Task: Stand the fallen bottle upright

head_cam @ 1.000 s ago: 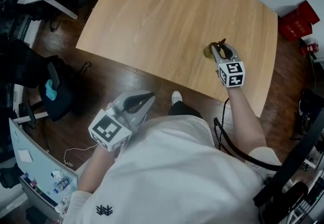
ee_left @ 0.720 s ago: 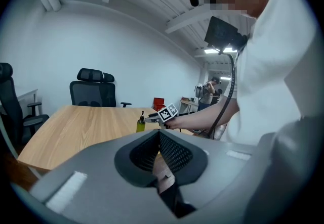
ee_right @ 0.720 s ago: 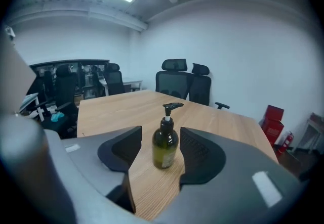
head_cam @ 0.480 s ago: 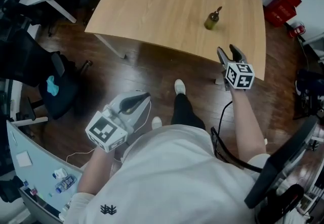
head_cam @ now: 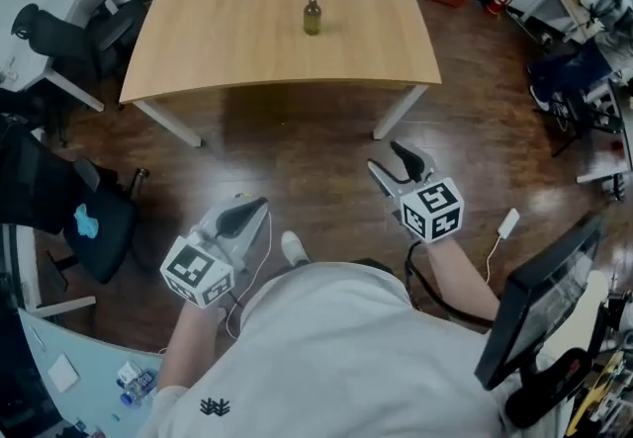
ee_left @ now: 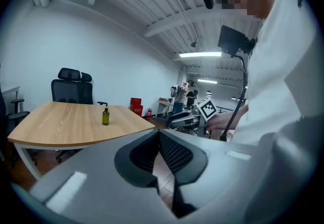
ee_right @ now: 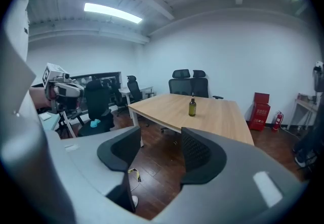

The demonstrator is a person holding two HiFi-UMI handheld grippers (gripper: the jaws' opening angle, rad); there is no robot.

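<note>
Both claws hang near the person, well apart from the worktop (head_cam: 218, 31): right claw (head_cam: 387, 159) released and empty, left claw (head_cam: 247, 209) seemingly clenched on nothing. The bottle (head_cam: 313, 13) already stands upright toward the far edge, so little seems left.

— Any lettering legible here?
— None. The olive-green pump bottle (head_cam: 313, 15) shows no readable label; the white cube (head_cam: 432, 210) carries only black square markers, the white shirt (head_cam: 326, 347) a wordless dark emblem.
</note>
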